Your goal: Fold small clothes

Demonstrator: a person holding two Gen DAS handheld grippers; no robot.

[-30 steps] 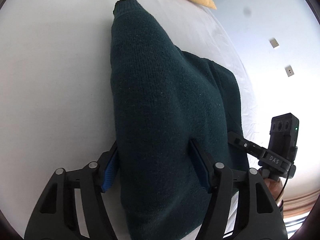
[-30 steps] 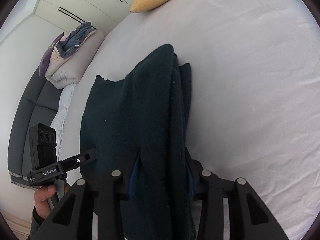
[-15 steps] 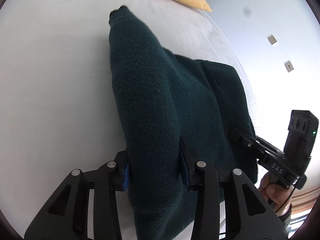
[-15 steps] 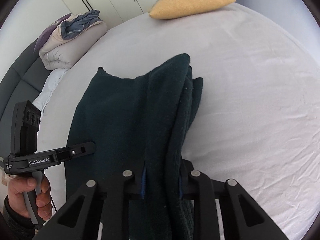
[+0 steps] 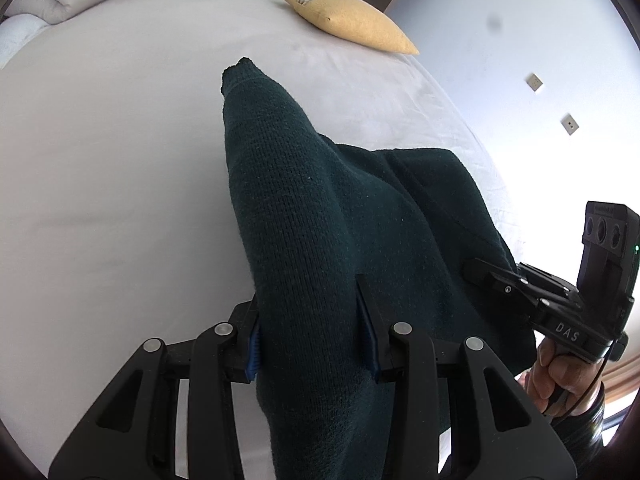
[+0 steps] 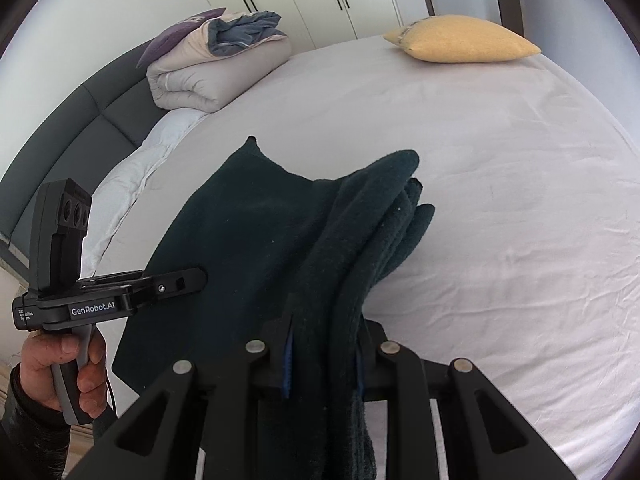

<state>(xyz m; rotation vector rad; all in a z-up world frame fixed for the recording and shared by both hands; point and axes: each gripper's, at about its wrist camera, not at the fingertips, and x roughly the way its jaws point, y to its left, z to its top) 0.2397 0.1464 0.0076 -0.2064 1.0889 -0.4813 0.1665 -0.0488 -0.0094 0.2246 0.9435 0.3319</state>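
"GenRobot.AI" marked the left gripper (image 6: 192, 280), "DAS" the right gripper (image 5: 480, 272); both jaws pinched the dark green sweater (image 5: 320, 240) above the bed (image 5: 100, 200).

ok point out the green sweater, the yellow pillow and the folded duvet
dark green sweater (image 5: 304, 216), left wrist view, on the knit sleeve running up from the jaws
yellow pillow (image 6: 460, 40), right wrist view, middle of its top face
folded duvet (image 6: 208, 76), right wrist view, on the beige outer roll
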